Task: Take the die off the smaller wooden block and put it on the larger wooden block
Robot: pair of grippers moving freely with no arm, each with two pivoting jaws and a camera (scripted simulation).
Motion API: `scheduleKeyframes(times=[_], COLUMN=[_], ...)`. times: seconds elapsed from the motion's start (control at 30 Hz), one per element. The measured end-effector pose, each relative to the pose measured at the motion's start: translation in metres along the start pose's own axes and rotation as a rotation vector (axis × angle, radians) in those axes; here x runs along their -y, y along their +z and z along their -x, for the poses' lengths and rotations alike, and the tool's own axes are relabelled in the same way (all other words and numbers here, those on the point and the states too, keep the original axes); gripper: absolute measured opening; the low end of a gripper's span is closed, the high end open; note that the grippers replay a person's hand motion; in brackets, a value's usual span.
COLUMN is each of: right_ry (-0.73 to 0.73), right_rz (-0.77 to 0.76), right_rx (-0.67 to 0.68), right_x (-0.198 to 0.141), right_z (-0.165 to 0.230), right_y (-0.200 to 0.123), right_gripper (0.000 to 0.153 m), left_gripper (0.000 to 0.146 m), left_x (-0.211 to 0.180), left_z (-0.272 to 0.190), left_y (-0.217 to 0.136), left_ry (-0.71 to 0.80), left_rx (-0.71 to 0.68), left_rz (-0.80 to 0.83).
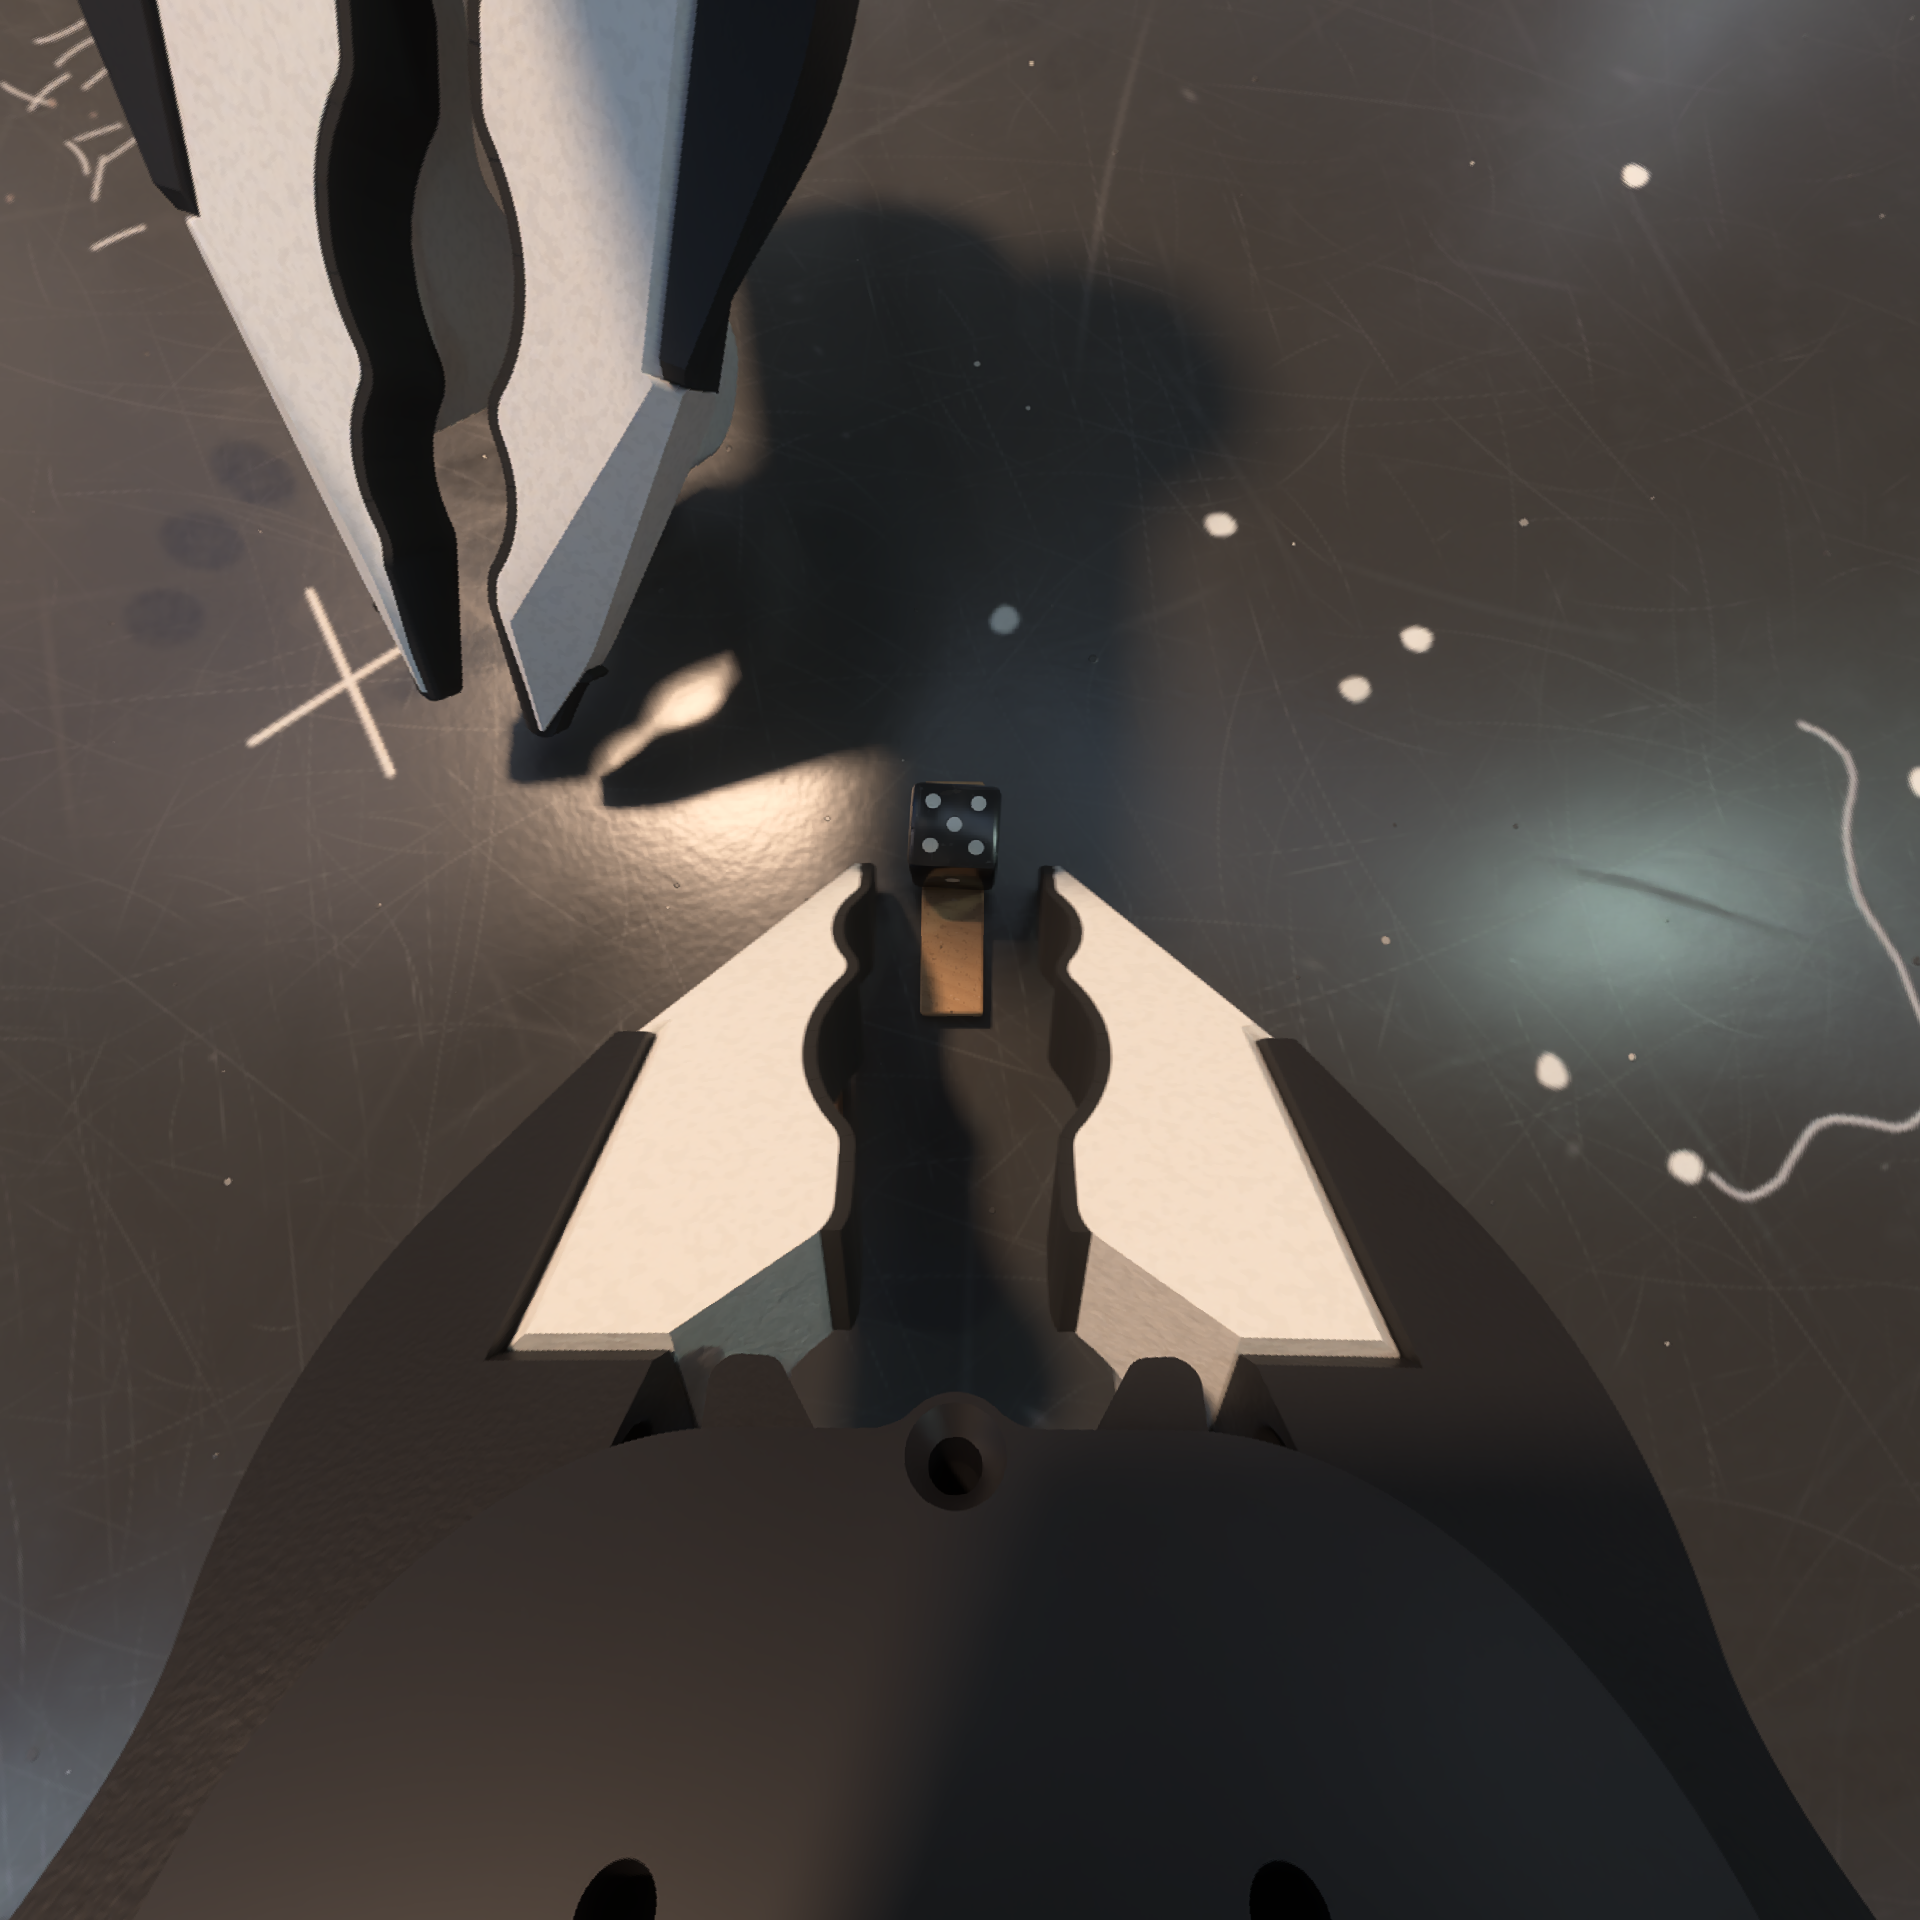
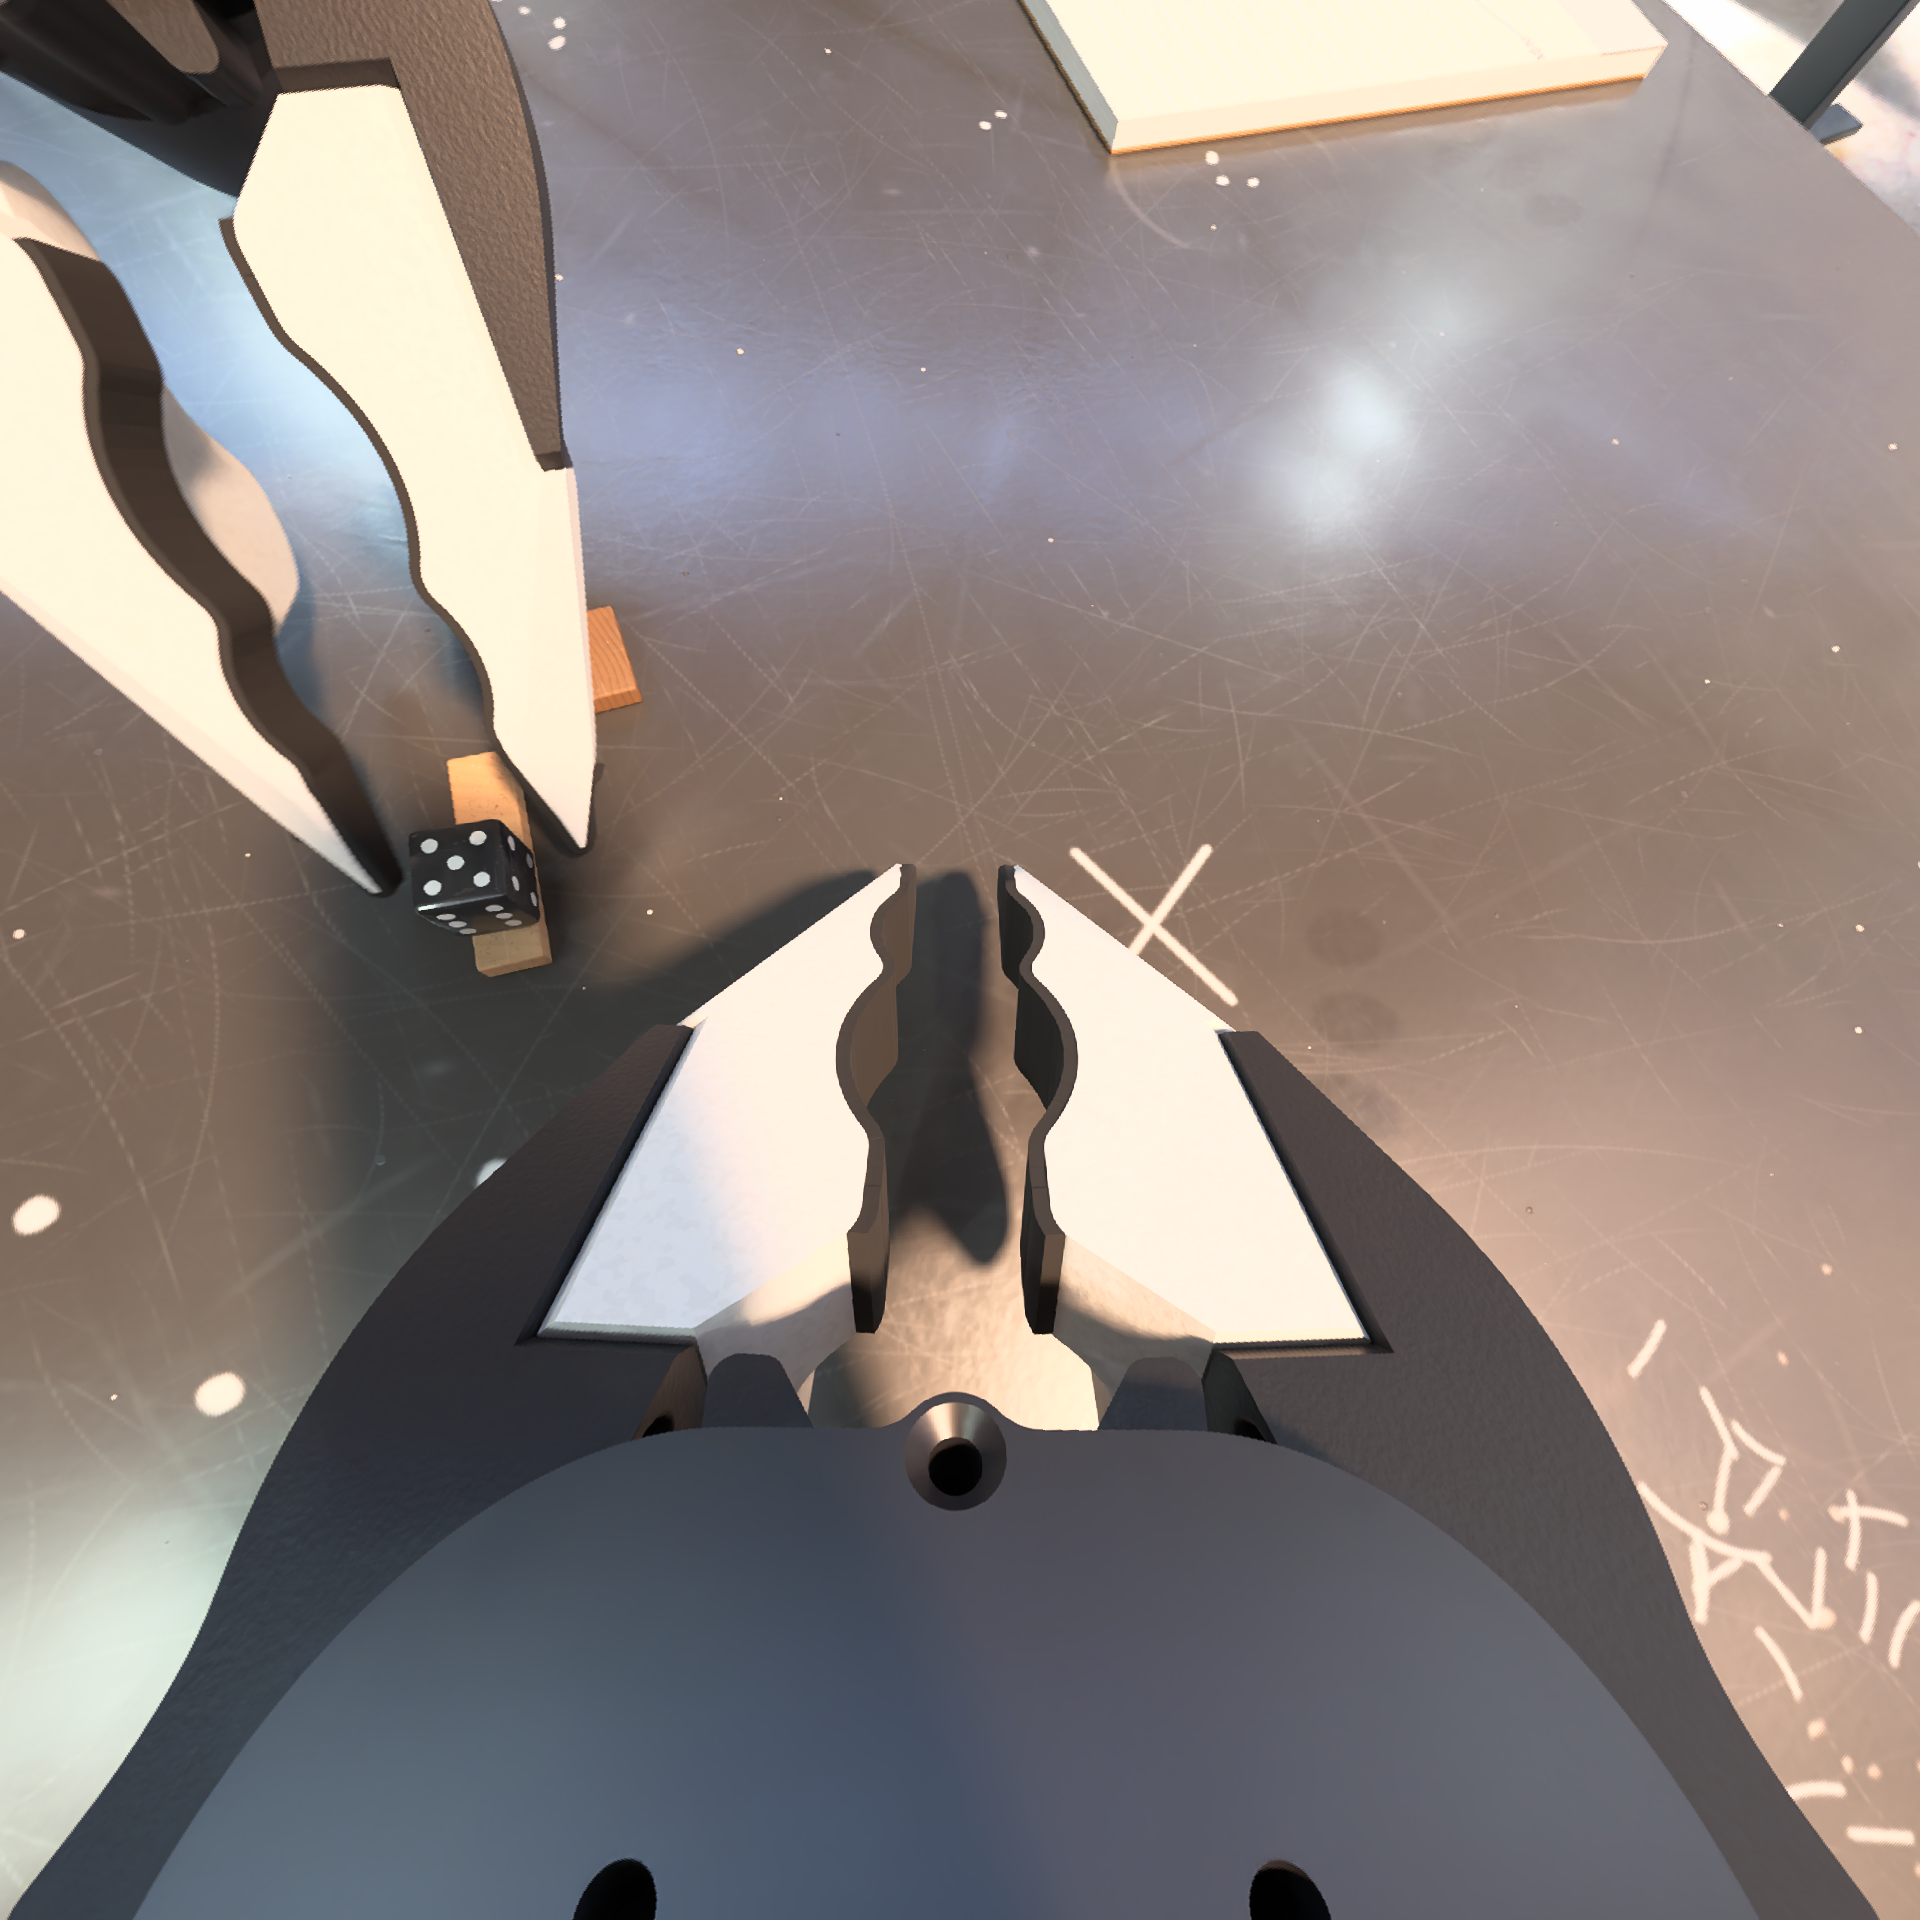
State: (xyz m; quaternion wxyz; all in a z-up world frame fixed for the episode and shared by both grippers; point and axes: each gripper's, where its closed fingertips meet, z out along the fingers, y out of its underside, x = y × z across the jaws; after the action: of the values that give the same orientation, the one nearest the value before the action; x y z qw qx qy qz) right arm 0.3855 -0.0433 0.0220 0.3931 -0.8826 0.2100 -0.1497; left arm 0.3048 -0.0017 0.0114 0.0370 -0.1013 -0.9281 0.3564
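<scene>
My left gripper [image 1: 956, 883] and right gripper [image 2: 951, 883] hang parted, holding nothing, over a dark, scratched, chalk-marked worktop [image 2: 1351, 675].

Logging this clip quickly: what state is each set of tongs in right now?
Left tongs: open, empty, straddling the die on the small wooden block.
Right tongs: open, empty.

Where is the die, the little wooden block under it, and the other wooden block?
die [image 2: 473, 871]: right wrist view, top face.
smaller wooden block [image 1: 953, 958]: left wrist view, bare top.
other wooden block [image 2: 611, 672]: right wrist view, visible corner.
</scene>
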Motion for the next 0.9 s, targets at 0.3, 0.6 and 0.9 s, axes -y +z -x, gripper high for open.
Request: scheduleKeyframes(times=[0.3,0.6,0.9], right_ry=[-0.005,-0.037,-0.044], right_rz=[0.015,0.006,-0.024], right_rx=[-0.028,-0.018,0.029], right_x=[0.000,0.001,0.001], right_z=[-0.003,0.000,0.005], right_y=[0.005,0.003,-0.004], right_gripper=[0.016,0.000,0.000], left_gripper=[0.041,0.039,0.018], left_x=[0.000,0.000,-0.008], left_z=[-0.003,0.004,0.019], left_y=[-0.002,-0.007,-0.013], left_ry=[0.007,-0.014,-0.059], left_rx=[-0.010,0.005,0.049], left_rz=[-0.001,-0.039,-0.053])
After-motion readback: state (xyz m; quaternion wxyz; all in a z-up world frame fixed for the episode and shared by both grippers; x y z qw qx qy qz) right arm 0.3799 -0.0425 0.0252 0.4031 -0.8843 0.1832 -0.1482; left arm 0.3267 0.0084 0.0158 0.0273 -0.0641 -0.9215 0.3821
